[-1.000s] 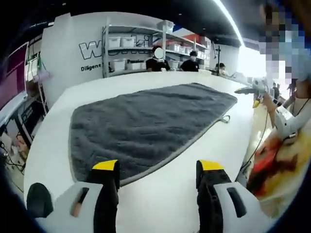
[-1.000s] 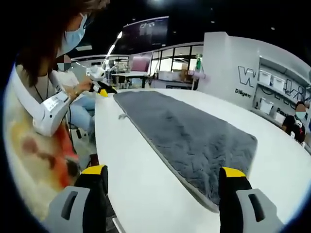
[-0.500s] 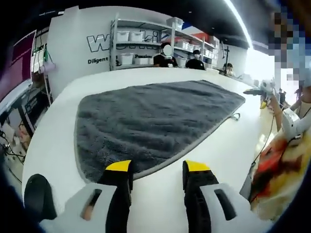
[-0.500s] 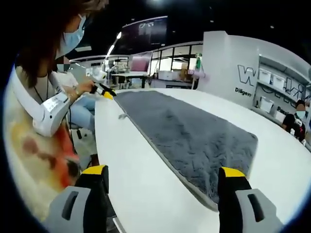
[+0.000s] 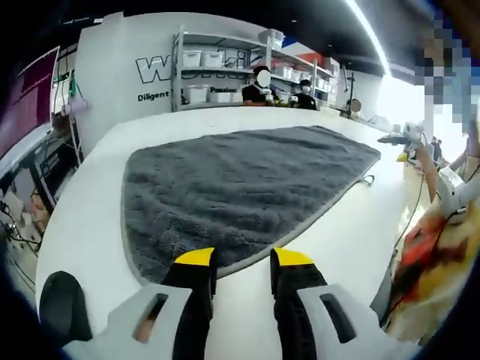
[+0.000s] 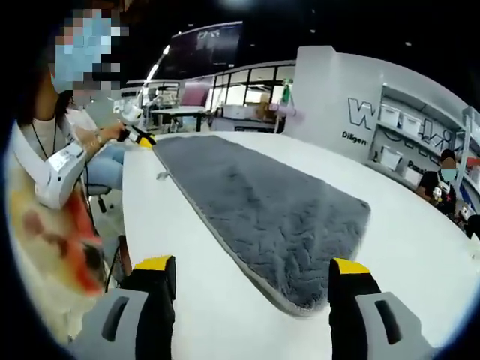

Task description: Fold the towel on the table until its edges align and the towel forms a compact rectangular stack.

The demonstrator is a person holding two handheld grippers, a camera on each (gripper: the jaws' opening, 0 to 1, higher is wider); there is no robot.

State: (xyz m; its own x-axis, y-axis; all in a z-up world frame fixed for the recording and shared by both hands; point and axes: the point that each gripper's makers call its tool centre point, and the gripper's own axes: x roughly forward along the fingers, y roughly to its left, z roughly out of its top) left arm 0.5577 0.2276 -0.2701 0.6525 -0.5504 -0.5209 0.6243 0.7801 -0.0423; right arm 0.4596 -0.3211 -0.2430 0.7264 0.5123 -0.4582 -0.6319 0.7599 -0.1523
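Left gripper view — left gripper [image 5: 243,259] narrow, perhaps touching towel [image 5: 240,184] edge; right gripper [image 6: 251,268] wide.

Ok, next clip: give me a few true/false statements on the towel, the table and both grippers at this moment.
1. The grey towel lies spread flat on the white table. True.
2. The towel is already folded into a compact stack. False: it is a single unfolded layer.
3. The right gripper is open, jaws wide apart near a towel corner. True.
4. The left gripper holds the towel lifted off the table. False: the towel lies flat, its edge at the jaw tips, which are open a little.
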